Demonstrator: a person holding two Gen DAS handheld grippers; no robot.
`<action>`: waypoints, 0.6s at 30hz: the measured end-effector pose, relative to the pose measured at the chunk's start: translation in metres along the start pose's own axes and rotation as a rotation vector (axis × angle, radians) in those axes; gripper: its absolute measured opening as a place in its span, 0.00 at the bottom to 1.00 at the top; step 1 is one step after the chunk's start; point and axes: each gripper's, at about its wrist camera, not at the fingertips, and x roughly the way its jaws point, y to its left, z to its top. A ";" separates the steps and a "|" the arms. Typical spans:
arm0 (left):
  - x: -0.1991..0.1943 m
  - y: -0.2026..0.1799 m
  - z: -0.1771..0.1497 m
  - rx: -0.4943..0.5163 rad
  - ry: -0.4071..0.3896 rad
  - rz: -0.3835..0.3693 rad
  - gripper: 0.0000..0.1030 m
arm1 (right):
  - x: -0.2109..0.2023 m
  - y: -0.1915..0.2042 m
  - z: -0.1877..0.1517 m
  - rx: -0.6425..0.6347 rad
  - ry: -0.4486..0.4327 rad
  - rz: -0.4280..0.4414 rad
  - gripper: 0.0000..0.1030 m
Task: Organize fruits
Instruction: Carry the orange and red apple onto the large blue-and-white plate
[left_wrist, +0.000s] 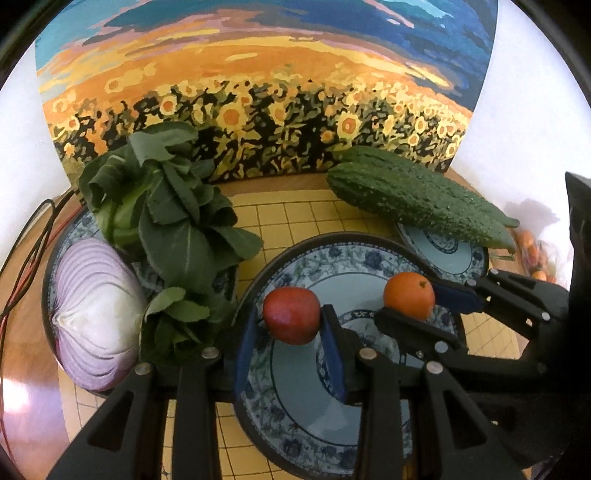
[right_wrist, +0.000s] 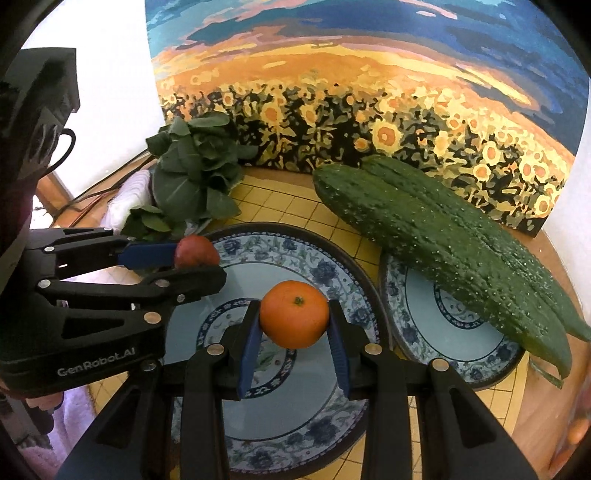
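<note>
1. At nine o'clock in the left wrist view we see a halved red onion (left_wrist: 94, 317), cut face up, sharing a blue-patterned plate (left_wrist: 79, 225) with a bunch of leafy greens (left_wrist: 173, 229) that leans over it at ten o'clock.
2. At centre, our left gripper (left_wrist: 290, 317) is clamped on a red apple (left_wrist: 291, 314), its blue pads pressing both flanks; the fruit hangs above the large blue-and-white plate (left_wrist: 354, 258) that fills the six o'clock half of the frame.
3. Just right of the apple, at three o'clock, our right gripper (left_wrist: 410, 299) reaches in from the side, clenched on an orange (left_wrist: 409, 294) above the same plate.
4. In the right wrist view the orange (right_wrist: 294, 314) sits squarely between the blue pads of the right gripper (right_wrist: 294, 317), stem scar up, over the plate's centre (right_wrist: 332, 273).
5. At one to three o'clock two bitter gourds (left_wrist: 417, 197) lie side by side across a smaller patterned plate (left_wrist: 443, 254), their tips overhanging its rim.
6. Behind everything, from ten to two o'clock, a sunflower-field painting (left_wrist: 258, 92) stands against the white wall; a yellow grid mat (left_wrist: 288, 218) covers the table beneath the plates.
</note>
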 end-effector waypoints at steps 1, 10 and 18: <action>0.001 -0.001 0.001 0.002 0.001 -0.001 0.35 | 0.002 -0.001 0.001 0.002 0.002 -0.003 0.34; 0.008 -0.008 0.005 0.031 -0.001 -0.011 0.35 | 0.006 -0.010 -0.001 0.011 0.003 -0.019 0.34; 0.009 -0.008 0.007 0.040 0.002 -0.016 0.35 | 0.005 -0.009 -0.001 0.006 -0.005 -0.027 0.34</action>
